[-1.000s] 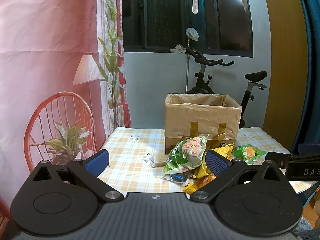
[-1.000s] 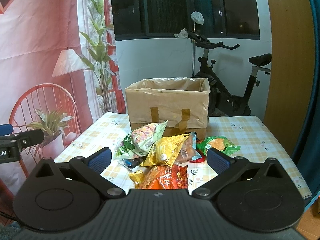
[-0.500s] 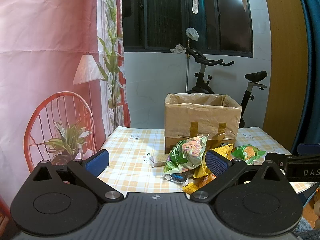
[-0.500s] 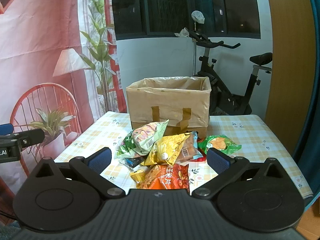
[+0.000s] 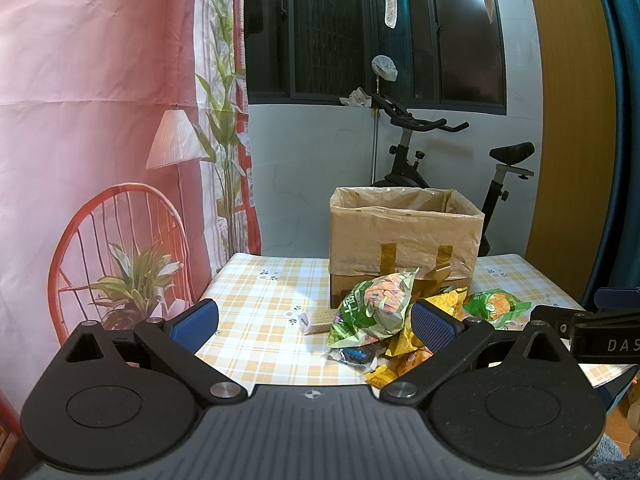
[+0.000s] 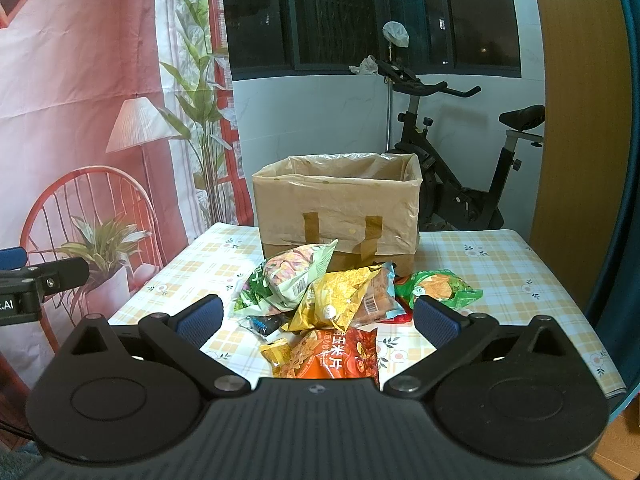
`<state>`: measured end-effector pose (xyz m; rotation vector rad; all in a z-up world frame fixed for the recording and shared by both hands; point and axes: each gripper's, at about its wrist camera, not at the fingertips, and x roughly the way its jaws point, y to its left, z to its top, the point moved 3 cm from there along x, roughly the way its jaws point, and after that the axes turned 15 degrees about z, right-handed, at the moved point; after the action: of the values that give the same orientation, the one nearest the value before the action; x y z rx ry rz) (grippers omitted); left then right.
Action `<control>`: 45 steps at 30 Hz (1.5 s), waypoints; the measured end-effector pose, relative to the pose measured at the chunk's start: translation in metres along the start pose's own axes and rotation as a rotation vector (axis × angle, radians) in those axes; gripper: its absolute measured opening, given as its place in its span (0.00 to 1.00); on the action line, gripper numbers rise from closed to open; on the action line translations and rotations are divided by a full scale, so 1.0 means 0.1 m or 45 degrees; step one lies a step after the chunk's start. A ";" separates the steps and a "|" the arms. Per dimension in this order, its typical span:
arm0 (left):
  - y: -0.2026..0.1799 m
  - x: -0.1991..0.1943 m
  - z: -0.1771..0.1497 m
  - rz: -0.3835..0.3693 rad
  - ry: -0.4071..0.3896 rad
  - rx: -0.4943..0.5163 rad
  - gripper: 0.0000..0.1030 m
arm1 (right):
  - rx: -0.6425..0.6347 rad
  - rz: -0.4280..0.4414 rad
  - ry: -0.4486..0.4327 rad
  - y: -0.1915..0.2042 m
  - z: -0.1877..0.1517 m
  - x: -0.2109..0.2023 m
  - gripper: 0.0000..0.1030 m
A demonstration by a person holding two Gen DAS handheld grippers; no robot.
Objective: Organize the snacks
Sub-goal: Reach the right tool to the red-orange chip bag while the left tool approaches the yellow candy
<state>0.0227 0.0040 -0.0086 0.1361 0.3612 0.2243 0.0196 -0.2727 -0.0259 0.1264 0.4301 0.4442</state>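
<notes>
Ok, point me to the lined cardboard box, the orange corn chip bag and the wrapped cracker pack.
lined cardboard box (image 6: 340, 216), right wrist view, front wall.
orange corn chip bag (image 6: 340, 356), right wrist view, printed front.
wrapped cracker pack (image 5: 318, 319), left wrist view, long side.

Snack pile (image 6: 324, 304) crowds the box (image 6: 340, 208) front; tablecloth (image 5: 256, 304) left lies bare.
</notes>
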 end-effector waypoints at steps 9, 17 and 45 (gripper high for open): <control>0.01 0.00 0.01 0.002 0.007 -0.014 1.00 | 0.002 0.000 0.001 0.00 0.01 0.00 1.00; 0.05 0.13 0.12 0.016 0.029 -0.064 1.00 | 0.005 0.011 -0.004 -0.02 0.06 0.02 1.00; -0.23 1.64 -0.04 0.014 0.193 -0.033 1.00 | 0.113 0.061 -0.034 -1.03 0.22 0.95 1.00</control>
<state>0.1755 0.0220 -0.0709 0.0962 0.5081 0.2511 0.1469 -0.3237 -0.0640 0.2287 0.4214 0.4704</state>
